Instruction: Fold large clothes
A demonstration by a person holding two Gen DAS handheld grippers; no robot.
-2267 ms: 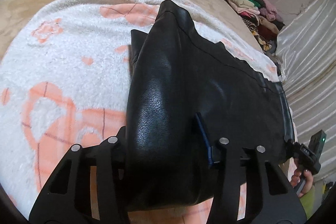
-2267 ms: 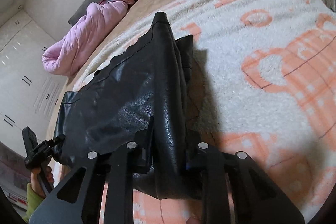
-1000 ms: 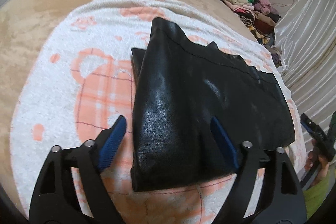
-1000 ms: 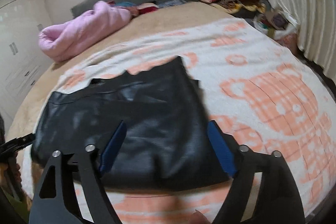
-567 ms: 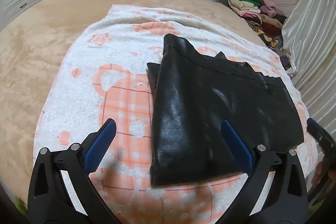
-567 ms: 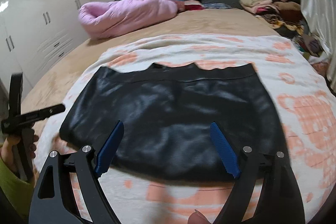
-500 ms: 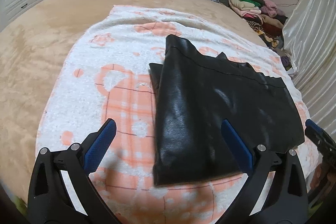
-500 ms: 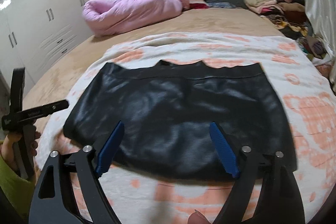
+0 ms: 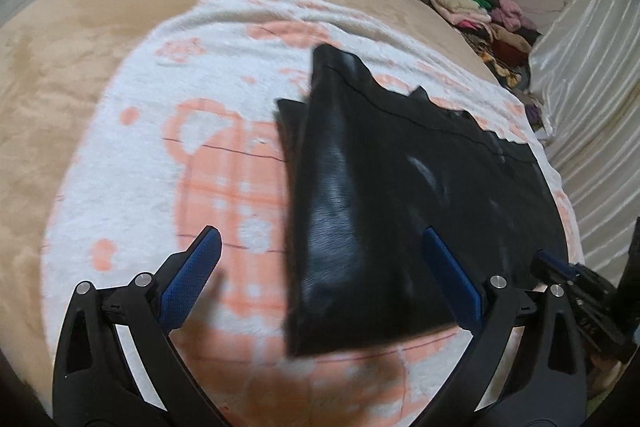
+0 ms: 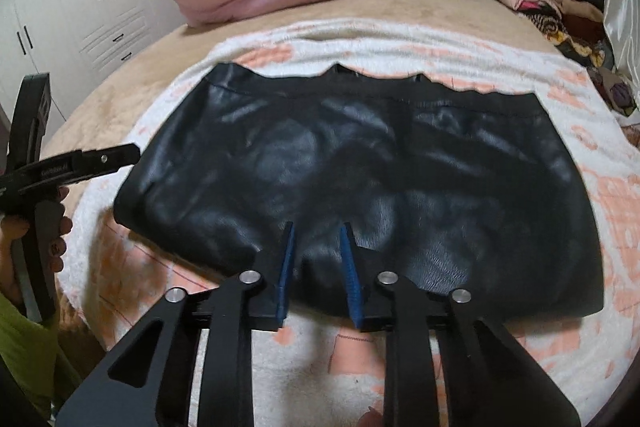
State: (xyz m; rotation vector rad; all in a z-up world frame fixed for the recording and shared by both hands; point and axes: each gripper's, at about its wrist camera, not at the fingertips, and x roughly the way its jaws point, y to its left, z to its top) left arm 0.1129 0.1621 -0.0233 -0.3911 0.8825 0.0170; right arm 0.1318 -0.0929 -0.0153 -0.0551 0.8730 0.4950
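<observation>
The black leather garment (image 10: 360, 187), which was hanging pinched in both claws, is now lying flat on the white-and-peach blanket (image 10: 400, 367). The left gripper (image 9: 320, 267) is standing wide with nothing between its pads. The right gripper (image 10: 318, 247) is closing its jaws just above the garment's near hem.

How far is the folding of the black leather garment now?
Done: the black leather garment lies folded flat on the white and orange blanket, one layer over another at its left end. In hand: nothing is gripped. The left tool stands wide open; the right tool has just been closing, its pads still apart above the near edge. Left: probably another fold.
</observation>
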